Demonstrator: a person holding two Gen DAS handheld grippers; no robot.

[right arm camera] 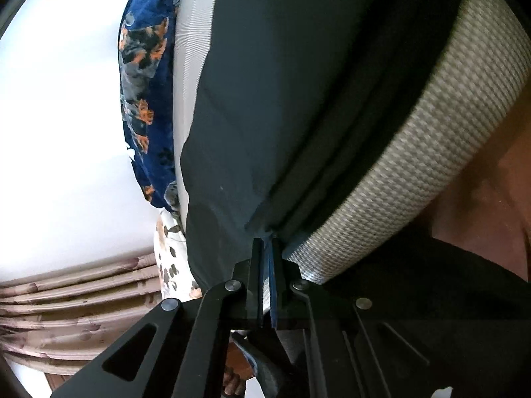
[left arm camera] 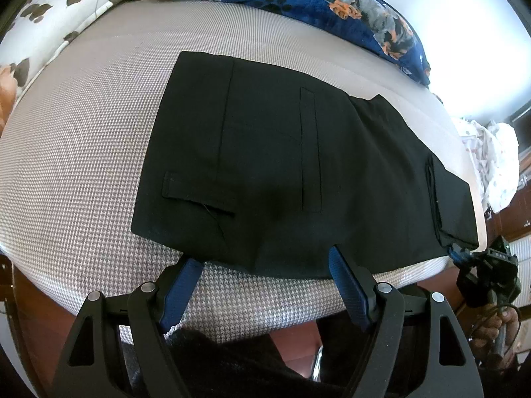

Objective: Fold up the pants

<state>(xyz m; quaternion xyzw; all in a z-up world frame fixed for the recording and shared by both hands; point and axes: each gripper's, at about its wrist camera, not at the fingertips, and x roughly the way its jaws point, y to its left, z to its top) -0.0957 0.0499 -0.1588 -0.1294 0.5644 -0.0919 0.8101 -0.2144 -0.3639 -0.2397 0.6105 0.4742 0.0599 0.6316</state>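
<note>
The black pants (left arm camera: 265, 165) are being spread flat along the near edge of the houndstooth-covered bed (left arm camera: 83, 165). Their corner is being pinched by the fully closed right gripper (right arm camera: 267, 242). Nothing is being held by the wide-open left gripper (left arm camera: 265, 272), which is being kept at the pants' near hem.

Daylight floods both fisheye views, blowing out the white wall (left arm camera: 464, 33) entirely. The black pants (left arm camera: 282, 165) lose most detail in shadow (seams barely show). Edges bow strongly; the right wrist view is slightly blurred.
</note>
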